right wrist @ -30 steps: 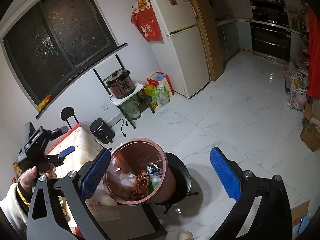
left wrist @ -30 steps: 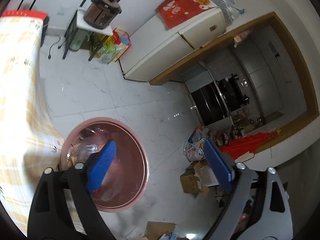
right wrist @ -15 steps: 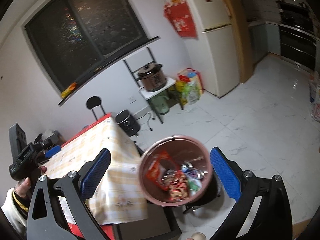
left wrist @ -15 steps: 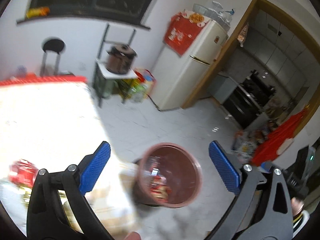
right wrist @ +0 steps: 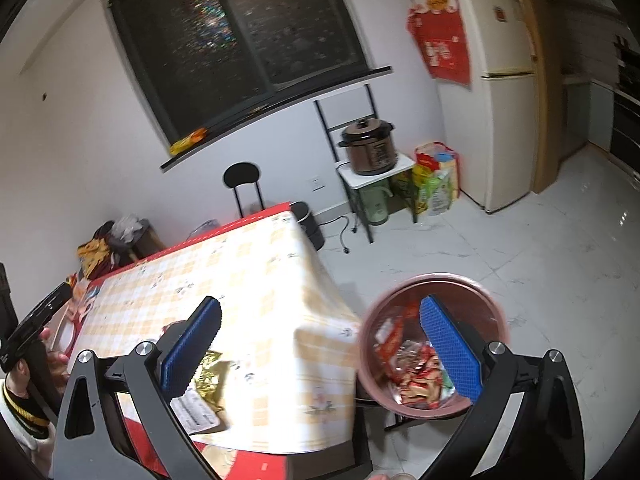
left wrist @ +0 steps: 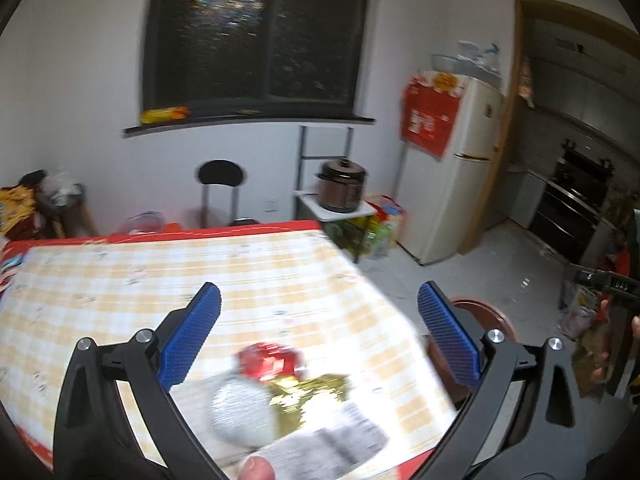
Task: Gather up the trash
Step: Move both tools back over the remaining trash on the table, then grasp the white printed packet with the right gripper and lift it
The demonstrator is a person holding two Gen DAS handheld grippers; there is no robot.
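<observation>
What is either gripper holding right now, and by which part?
Nothing is held. The left gripper is open and empty above the wrappers on the table. The right gripper is open and empty too, between table and trash bin.

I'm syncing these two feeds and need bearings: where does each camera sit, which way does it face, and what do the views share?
Left wrist: sits on the left gripper, facing down over the checkered table at blurred wrappers; its open blue fingers and a fingertip show.
Right wrist: sits on the right gripper, looking over the table corner and the pink trash bin; its open fingers and the other hand show.
Shared: table, bin, window, fridge, cooker.
</observation>
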